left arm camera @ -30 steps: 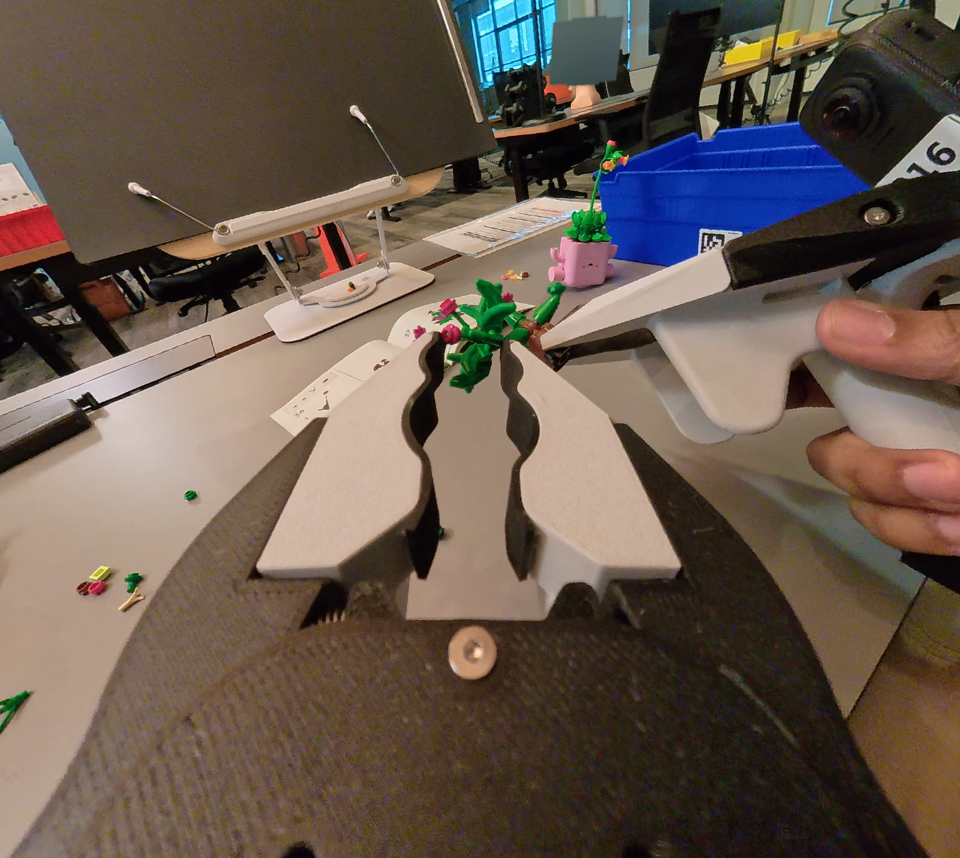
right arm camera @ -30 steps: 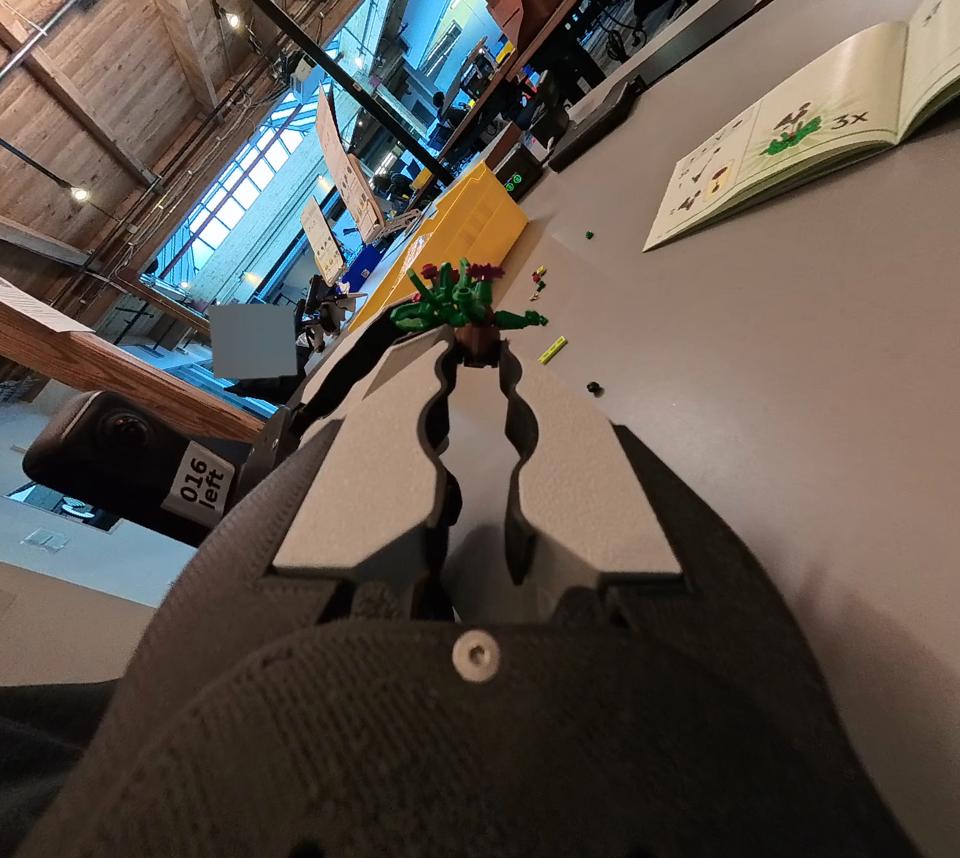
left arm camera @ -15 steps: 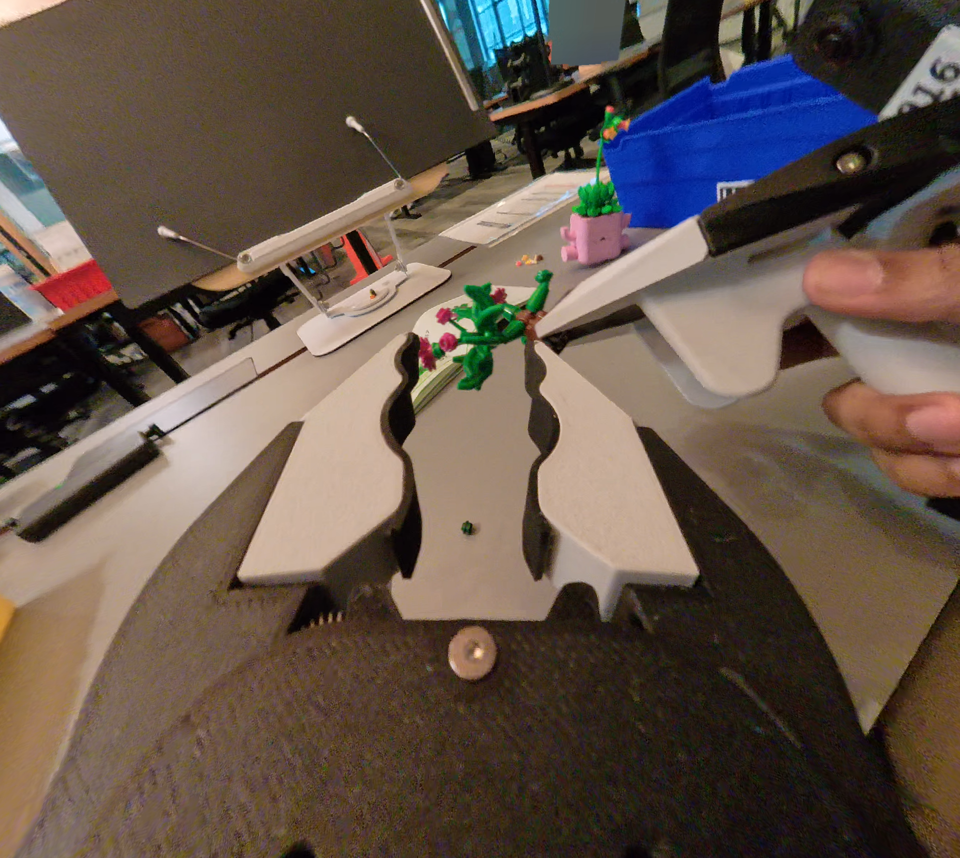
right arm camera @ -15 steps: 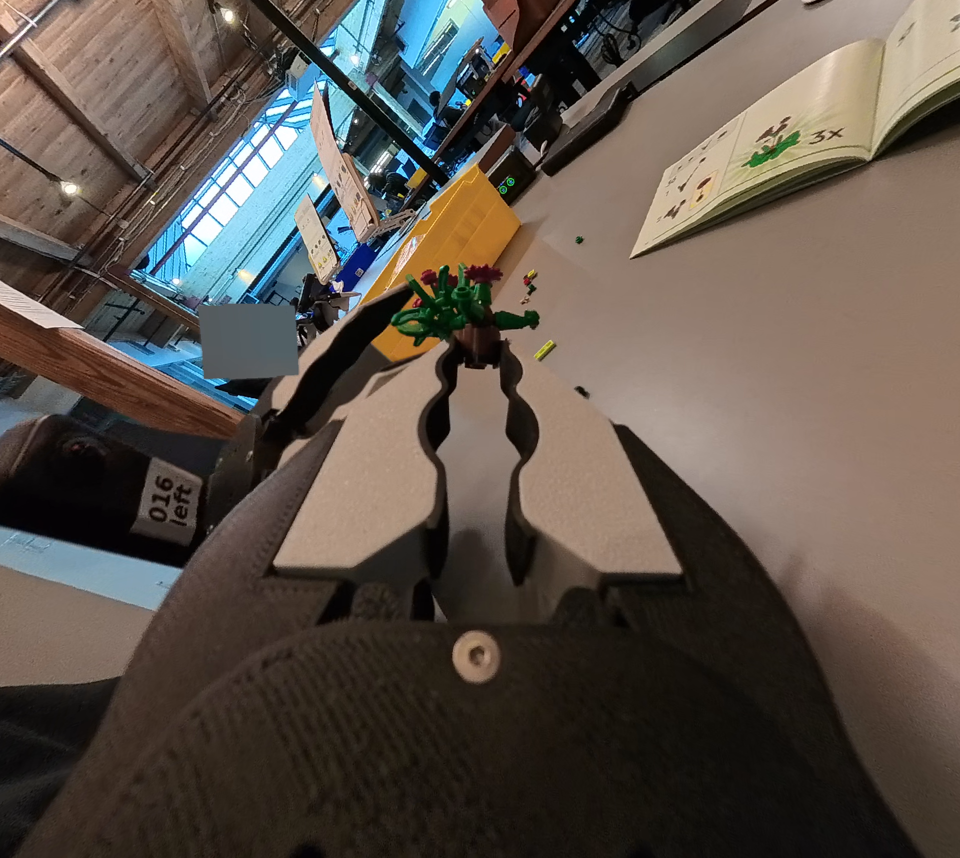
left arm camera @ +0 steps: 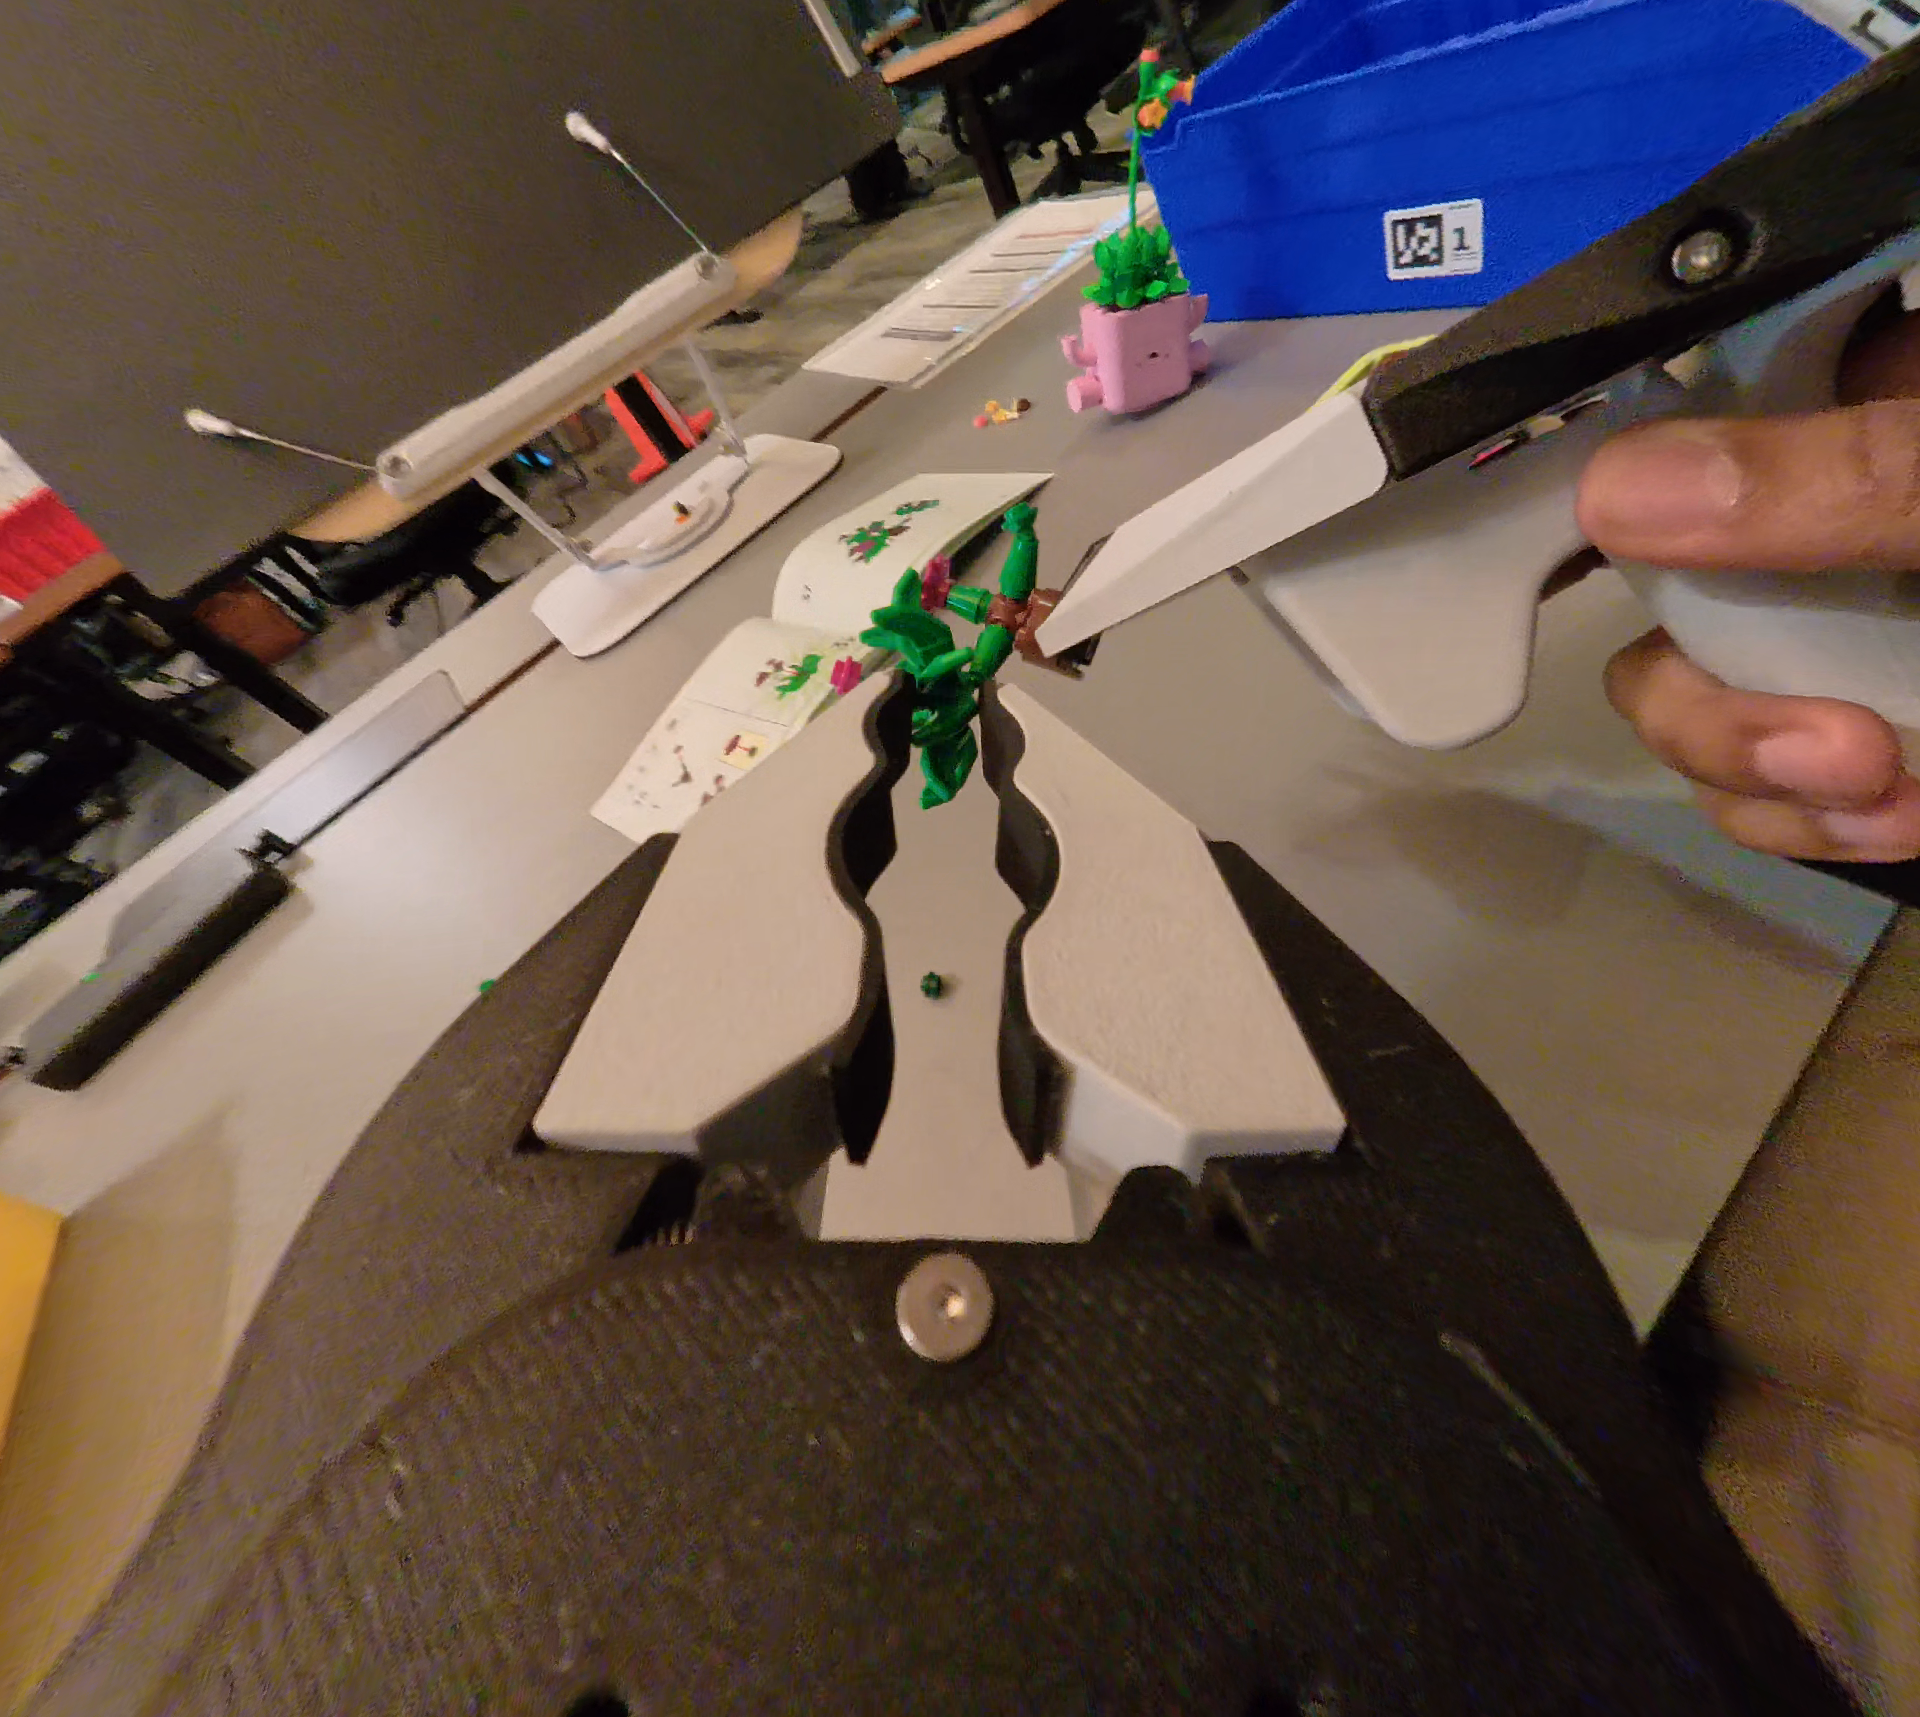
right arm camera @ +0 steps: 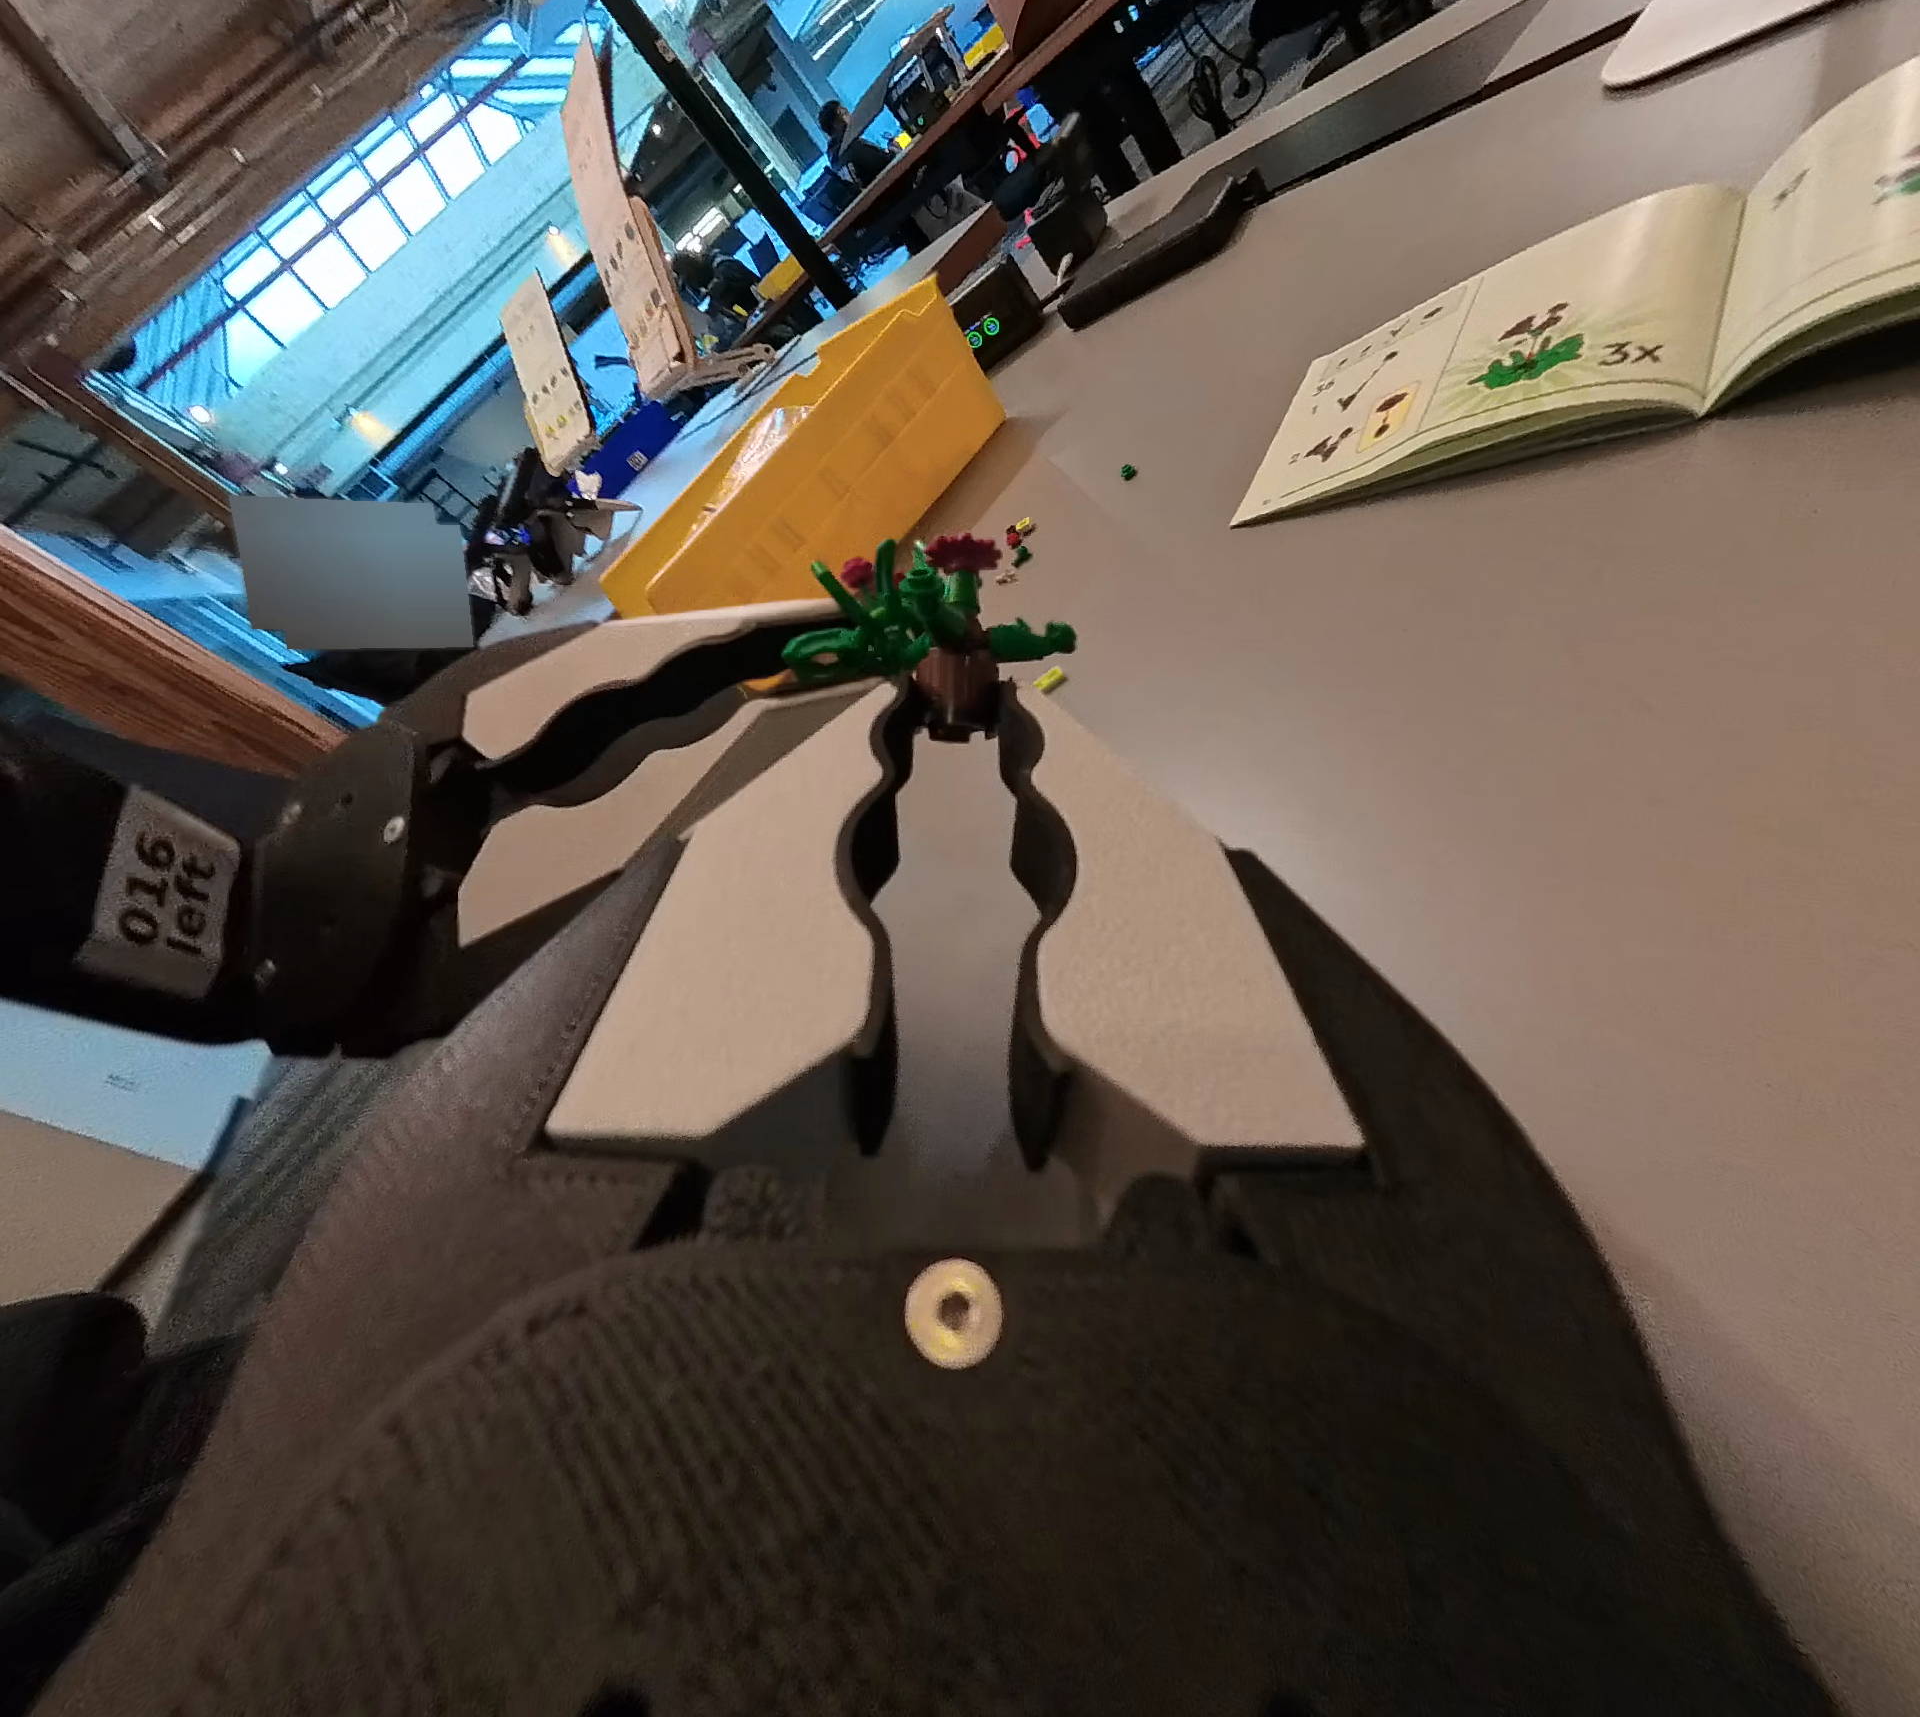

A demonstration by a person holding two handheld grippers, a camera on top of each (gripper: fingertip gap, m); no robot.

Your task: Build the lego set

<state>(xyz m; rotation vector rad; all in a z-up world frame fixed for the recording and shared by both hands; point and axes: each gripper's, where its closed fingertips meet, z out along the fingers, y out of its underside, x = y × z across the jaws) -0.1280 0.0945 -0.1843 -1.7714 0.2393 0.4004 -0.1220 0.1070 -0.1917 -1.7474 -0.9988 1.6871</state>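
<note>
A small lego plant (left arm camera: 940,680) with green leaves, magenta flowers and a brown base hangs in the air between both grippers. My right gripper (right arm camera: 951,706) is shut on the brown base (right arm camera: 956,680); in the left wrist view it (left arm camera: 1049,633) comes in from the right, held by a hand. My left gripper (left arm camera: 940,696) has its jaws narrowed around a hanging green leaf (left arm camera: 945,753), shut on it. In the right wrist view the left gripper (right arm camera: 769,639) reaches the leaves from the left.
An open instruction booklet (left arm camera: 821,607) lies on the grey table behind the plant. A pink lego pot with a plant (left arm camera: 1132,348) and a blue bin (left arm camera: 1507,109) stand at the back right. A yellow bin (right arm camera: 831,472) and loose small pieces (right arm camera: 1023,540) lie beyond. My left and right fingertips are right by each other.
My left gripper opened wide half a second ago and has since narrowed around the plant's leaves. The right gripper kept hold of the brown base throughout.
</note>
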